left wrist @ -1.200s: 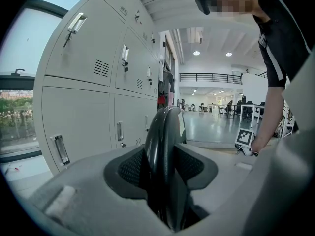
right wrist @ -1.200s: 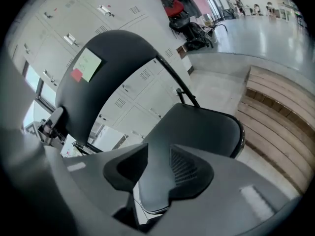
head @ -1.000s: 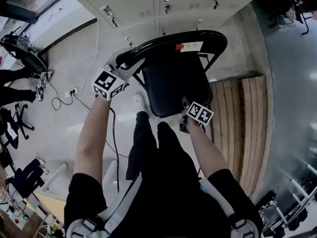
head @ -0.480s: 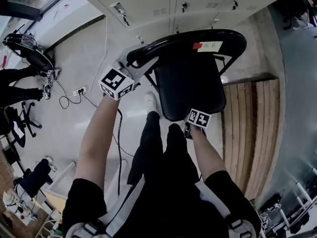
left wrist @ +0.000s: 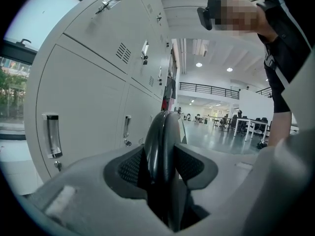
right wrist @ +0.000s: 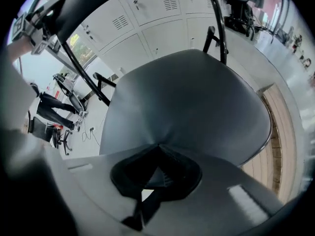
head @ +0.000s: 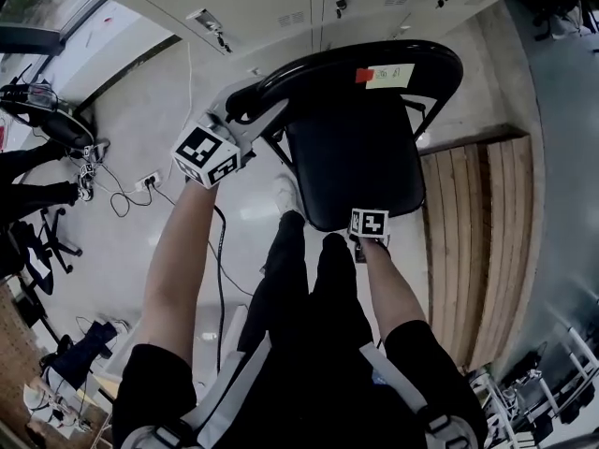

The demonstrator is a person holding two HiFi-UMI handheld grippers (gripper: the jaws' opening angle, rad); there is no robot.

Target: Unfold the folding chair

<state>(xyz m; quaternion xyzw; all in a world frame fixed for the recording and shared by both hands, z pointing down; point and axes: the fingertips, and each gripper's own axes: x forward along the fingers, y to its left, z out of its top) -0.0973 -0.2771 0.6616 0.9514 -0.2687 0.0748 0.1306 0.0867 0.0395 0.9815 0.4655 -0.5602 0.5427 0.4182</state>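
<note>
A black folding chair stands in front of me, its seat [head: 351, 157] swung out below the curved backrest [head: 346, 64]. My left gripper [head: 245, 110] clamps the backrest's left top rim. In the left gripper view the black rim [left wrist: 162, 132] runs upright through the left gripper [left wrist: 161, 163], with both pads pressed on it. My right gripper [head: 368, 224] points down at the seat's front edge. Its jaws have just been closing. In the right gripper view the seat [right wrist: 192, 102] fills the picture, and its near edge is pinched in the right gripper [right wrist: 158, 168].
White lockers [head: 281, 7] stand just behind the chair. A wooden slatted platform [head: 473, 241] lies on the right. A cable [head: 220, 251] trails over the floor on the left, by my legs [head: 309, 288]. Office chairs and another person's legs [head: 37, 195] are at the far left.
My right gripper has sunk and tipped downward at the seat's front edge, so its marker cube now faces up. The left gripper has kept its hold on the backrest and shifted slightly.
</note>
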